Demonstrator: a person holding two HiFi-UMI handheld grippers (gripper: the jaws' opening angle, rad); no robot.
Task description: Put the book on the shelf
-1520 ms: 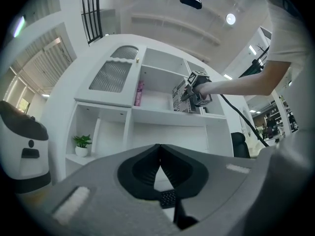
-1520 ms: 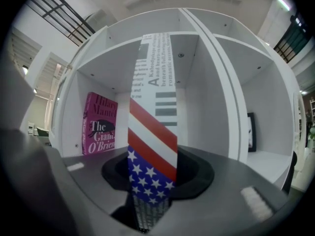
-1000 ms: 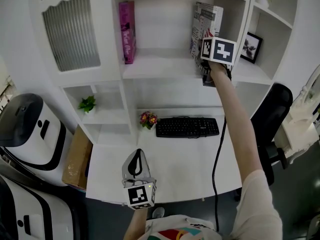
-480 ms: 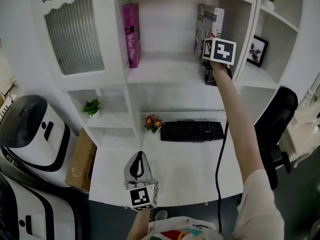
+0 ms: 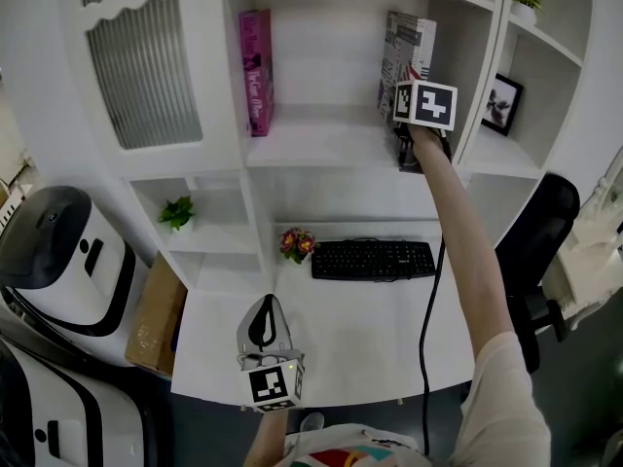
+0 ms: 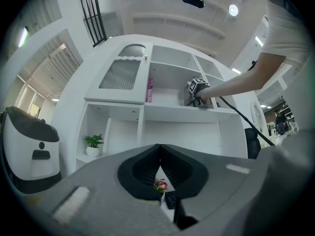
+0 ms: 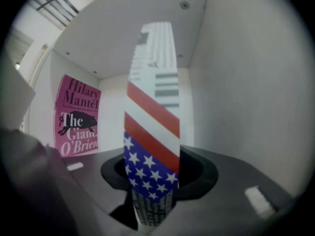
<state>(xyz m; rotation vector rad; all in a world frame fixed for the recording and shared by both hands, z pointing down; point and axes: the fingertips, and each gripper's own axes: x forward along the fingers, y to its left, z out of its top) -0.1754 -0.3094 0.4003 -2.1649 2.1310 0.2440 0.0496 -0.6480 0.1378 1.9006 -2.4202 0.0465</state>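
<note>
A book with a stars-and-stripes spine (image 7: pixel 151 146) stands upright between the jaws of my right gripper (image 7: pixel 153 191), which is shut on it. In the head view that book (image 5: pixel 405 52) stands at the right end of the upper shelf compartment (image 5: pixel 321 144), close to its right wall, with the right gripper (image 5: pixel 421 115) in front of it. A pink book (image 5: pixel 255 66) (image 7: pixel 78 117) stands at the compartment's left end. My left gripper (image 5: pixel 265 334) hangs low over the desk's front edge, its jaws shut and empty (image 6: pixel 158 168).
On the desk (image 5: pixel 360 329) lie a black keyboard (image 5: pixel 372 258) and a small flower pot (image 5: pixel 295 244). A potted plant (image 5: pixel 176 212) sits in the lower left cubby. A picture frame (image 5: pixel 500 102) stands in the right shelf section. A black chair (image 5: pixel 540 241) is at the right.
The head view has shifted slightly. The right gripper and the book stay at the shelf's right end. The left gripper has barely moved.
</note>
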